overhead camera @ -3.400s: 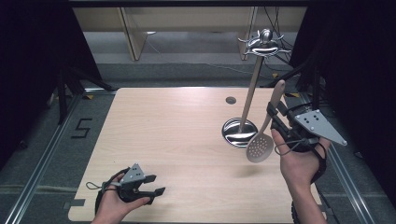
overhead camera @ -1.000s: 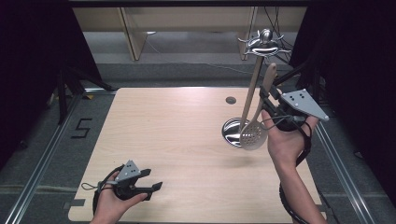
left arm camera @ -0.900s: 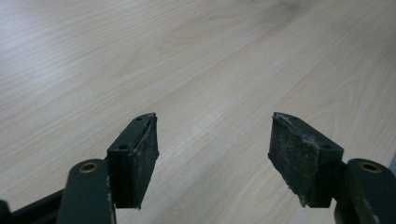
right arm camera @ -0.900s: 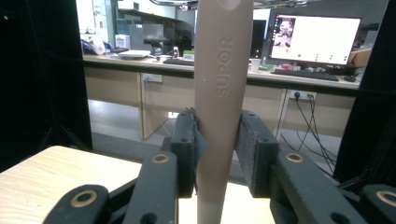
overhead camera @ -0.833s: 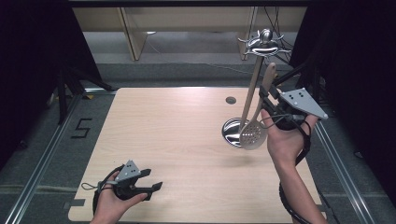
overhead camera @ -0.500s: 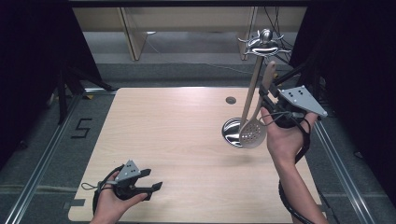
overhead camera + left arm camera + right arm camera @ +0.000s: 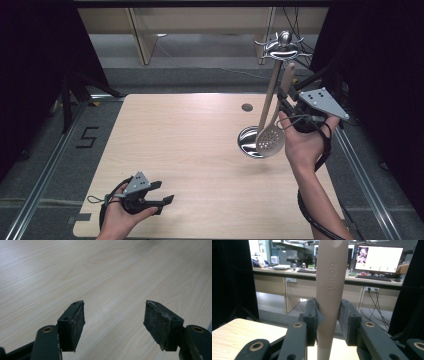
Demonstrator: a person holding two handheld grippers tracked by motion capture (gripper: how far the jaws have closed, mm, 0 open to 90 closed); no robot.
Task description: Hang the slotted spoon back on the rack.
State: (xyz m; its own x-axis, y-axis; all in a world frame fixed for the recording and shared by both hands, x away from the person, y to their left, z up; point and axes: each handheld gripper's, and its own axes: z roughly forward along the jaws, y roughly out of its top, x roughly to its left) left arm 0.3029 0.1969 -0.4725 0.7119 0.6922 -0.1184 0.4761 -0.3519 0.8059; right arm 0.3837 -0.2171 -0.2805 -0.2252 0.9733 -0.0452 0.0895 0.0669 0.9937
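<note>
Table [image 7: 190, 150] of pale wood grain carries a silver metal utensil stand [image 7: 272, 80], whose round shiny base sits near the table's right edge and whose thin post rises to a hooked crown at the top. Beside that post, on its right, hangs a beige plastic slotted spoon [image 7: 271, 140]: its perforated round bowl is low, over the right part of the stand's base, and its handle runs up next to the post toward the crown. The right gripper [image 7: 287, 102], held in the person's right hand [image 7: 302, 145], is just right of the stand and its jaws are closed on the spoon's handle about midway up. In the right gripper view the handle [image 7: 329, 297] stands upright between the two black pads, pressed by both, with raised letters reading SUPOR on it. A small dark round spot [image 7: 247, 107] lies on the table just left of the stand, toward the far edge. Well left of the stand, at the table's near edge, the left hand [image 7: 120, 217] holds the left gripper [image 7: 115, 322] low over bare wood, its jaws spread wide with nothing between them.
</note>
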